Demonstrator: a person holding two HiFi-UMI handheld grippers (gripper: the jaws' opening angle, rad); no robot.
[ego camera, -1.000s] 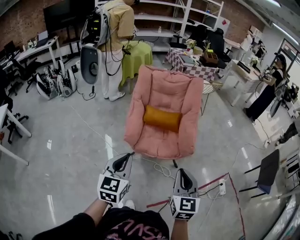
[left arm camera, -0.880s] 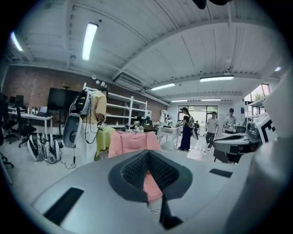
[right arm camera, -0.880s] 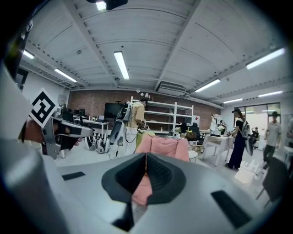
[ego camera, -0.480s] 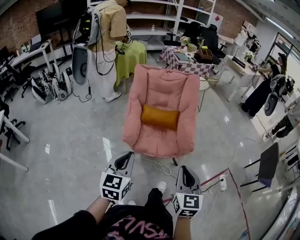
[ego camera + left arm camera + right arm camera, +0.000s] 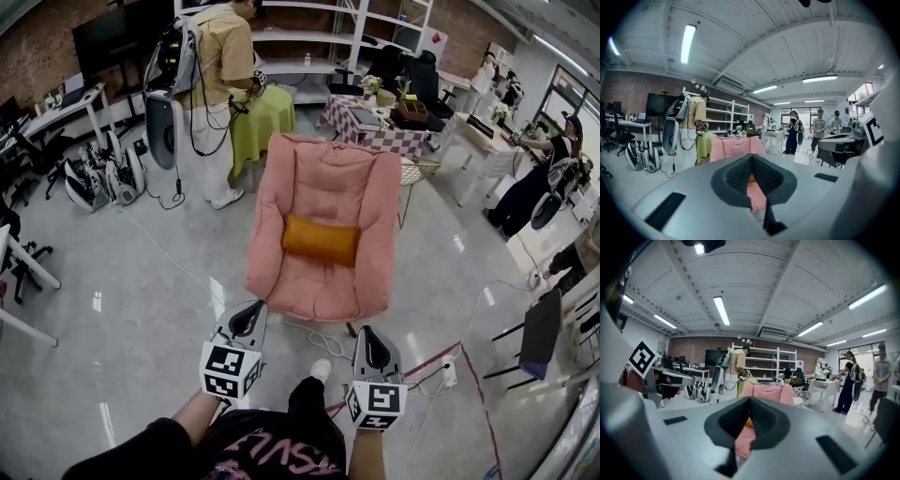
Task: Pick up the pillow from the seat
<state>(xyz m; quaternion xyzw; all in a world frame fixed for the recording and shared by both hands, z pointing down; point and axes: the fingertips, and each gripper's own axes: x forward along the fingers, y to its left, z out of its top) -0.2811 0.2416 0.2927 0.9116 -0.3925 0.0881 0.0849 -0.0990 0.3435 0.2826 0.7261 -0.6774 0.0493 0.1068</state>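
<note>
An orange bolster pillow [image 5: 322, 240] lies across the seat of a pink padded armchair [image 5: 323, 178] in the middle of the floor. Both grippers hang in front of the chair, short of it and touching nothing. My left gripper [image 5: 248, 320] is shut and empty, pointing at the chair's front left. My right gripper [image 5: 367, 345] is shut and empty too, near the chair's front right. In the left gripper view a sliver of the pillow [image 5: 751, 178] shows past the closed jaws, with the chair [image 5: 736, 146] behind. The right gripper view shows the pillow [image 5: 747, 422] and chair [image 5: 769, 391] likewise.
A person wearing backpack gear [image 5: 220, 66] stands behind the chair beside a green-draped table [image 5: 267, 111]. A checkered table [image 5: 380, 131] is at the back right. A coiled cable [image 5: 323, 339], a power strip [image 5: 446, 373] and red floor tape [image 5: 427, 360] lie near the chair's front.
The holder has stepped toward the chair; a shoe now shows between the grippers. Both grippers stay shut and have edged slightly nearer the chair.
</note>
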